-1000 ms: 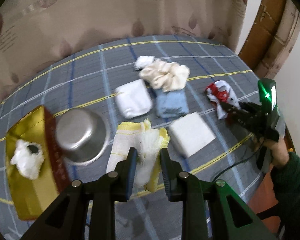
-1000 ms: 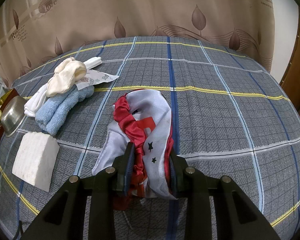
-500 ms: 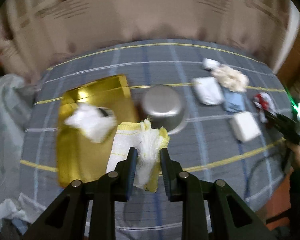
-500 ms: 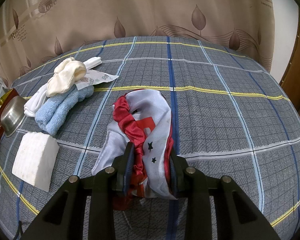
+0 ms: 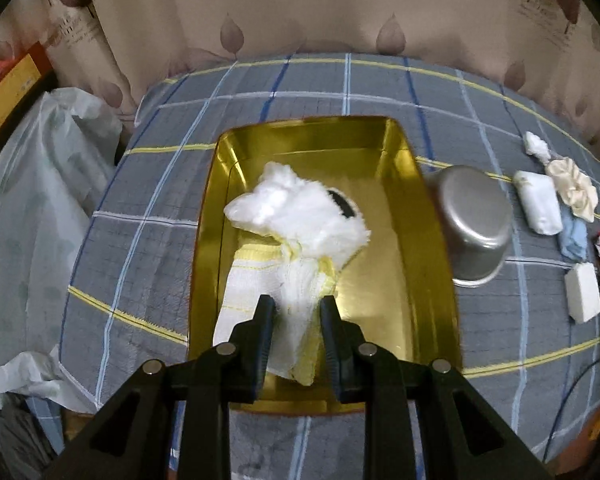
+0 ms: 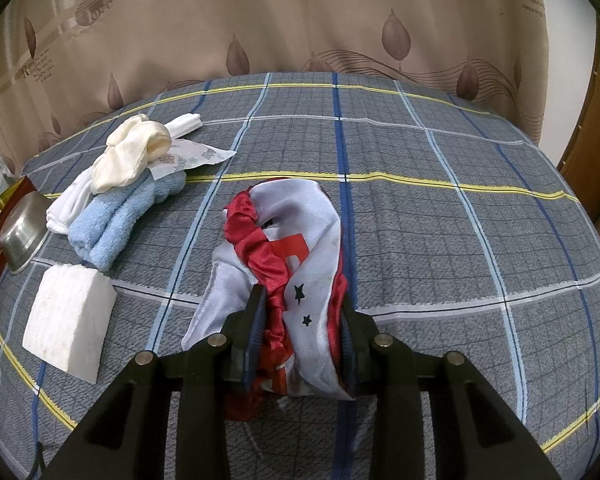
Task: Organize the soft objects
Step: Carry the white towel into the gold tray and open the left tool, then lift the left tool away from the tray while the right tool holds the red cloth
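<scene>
left hand-held gripper [image 5: 295, 312] gripping yellow-edged cloth [image 5: 276, 304] over gold tray [image 5: 416, 280]

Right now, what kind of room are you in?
Probably a bedroom at home. The things lie on a soft plaid bedspread, a leaf-print curtain hangs right behind it, and a wooden door frame stands at the side.
</scene>
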`<control>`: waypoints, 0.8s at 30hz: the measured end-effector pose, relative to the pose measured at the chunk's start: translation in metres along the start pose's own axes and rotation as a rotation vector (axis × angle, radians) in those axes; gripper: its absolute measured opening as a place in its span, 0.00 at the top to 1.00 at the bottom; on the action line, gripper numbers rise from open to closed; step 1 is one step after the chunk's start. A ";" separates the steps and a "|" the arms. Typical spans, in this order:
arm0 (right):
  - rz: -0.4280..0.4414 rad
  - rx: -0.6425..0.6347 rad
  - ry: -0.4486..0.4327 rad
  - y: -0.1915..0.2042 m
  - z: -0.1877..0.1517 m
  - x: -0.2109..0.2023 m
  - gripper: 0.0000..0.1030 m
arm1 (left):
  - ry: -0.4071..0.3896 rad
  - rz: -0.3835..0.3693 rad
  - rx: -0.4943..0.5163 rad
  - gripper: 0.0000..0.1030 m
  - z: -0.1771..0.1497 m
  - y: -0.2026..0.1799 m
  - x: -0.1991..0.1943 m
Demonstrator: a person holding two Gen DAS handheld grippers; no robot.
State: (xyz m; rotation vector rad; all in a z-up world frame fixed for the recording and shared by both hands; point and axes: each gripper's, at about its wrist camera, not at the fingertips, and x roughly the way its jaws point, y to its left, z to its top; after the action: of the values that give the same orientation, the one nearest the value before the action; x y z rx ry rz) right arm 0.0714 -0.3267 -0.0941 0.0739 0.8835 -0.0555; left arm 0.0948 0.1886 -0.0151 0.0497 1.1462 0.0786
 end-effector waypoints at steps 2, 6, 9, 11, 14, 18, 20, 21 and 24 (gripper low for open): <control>0.002 0.001 0.000 -0.001 0.000 0.000 0.69 | -0.002 0.005 -0.011 0.76 0.002 0.004 0.005; 0.002 0.001 0.000 -0.001 0.000 0.000 0.69 | -0.001 0.042 -0.015 0.76 0.009 0.009 0.014; 0.001 0.001 0.000 -0.001 0.000 0.000 0.69 | 0.005 0.035 -0.032 0.76 0.013 0.012 0.020; 0.001 0.002 0.000 -0.001 0.000 0.000 0.69 | 0.000 0.043 -0.029 0.76 0.017 0.011 0.023; 0.001 0.001 0.000 -0.001 0.000 0.000 0.69 | -0.003 0.055 -0.021 0.76 0.019 0.008 0.026; 0.000 0.001 0.001 0.000 0.000 0.000 0.69 | 0.003 0.048 -0.036 0.72 0.021 0.008 0.030; 0.000 0.002 0.001 0.000 0.000 0.000 0.69 | 0.005 0.043 -0.047 0.70 0.022 0.010 0.031; 0.000 0.002 0.001 -0.001 0.000 0.000 0.69 | 0.011 0.042 -0.049 0.70 0.022 0.010 0.031; -0.001 0.001 0.001 -0.001 0.000 0.000 0.69 | 0.021 0.032 -0.045 0.68 0.022 0.010 0.030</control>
State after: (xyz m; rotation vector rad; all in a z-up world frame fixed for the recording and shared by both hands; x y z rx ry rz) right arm 0.0717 -0.3274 -0.0943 0.0746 0.8844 -0.0565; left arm 0.1271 0.2016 -0.0326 0.0280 1.1639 0.1336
